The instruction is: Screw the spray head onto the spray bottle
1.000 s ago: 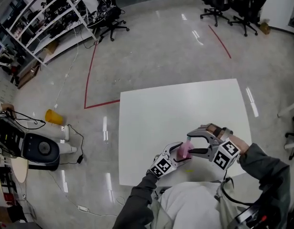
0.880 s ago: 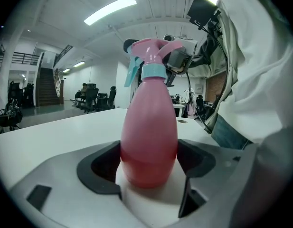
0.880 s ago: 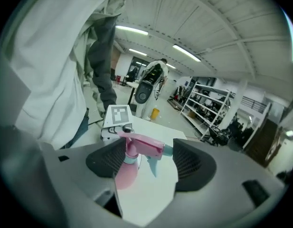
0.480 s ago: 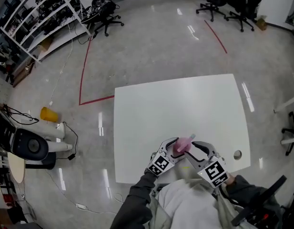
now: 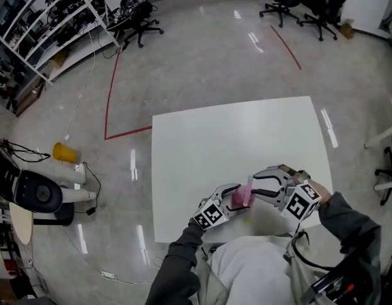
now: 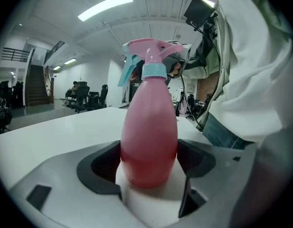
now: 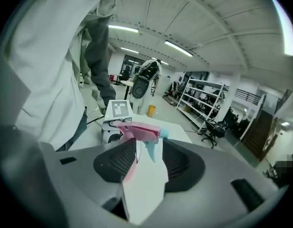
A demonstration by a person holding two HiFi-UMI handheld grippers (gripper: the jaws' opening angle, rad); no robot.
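Jaws of right gripper (image 7: 149,158) closing round spray head (image 7: 137,128), contact unclear

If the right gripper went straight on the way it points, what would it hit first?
The spray head. It is already between its jaws, which have just been closing round it. Whether the pads touch it yet is unclear.

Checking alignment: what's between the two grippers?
In the head view, the pink spray bottle: the left gripper holds its body, and the right gripper's jaws have just been closing on its spray head.

Head cam steep down; gripper views close-up, share bottle (image 6: 148,141), spray head (image 7: 137,127).
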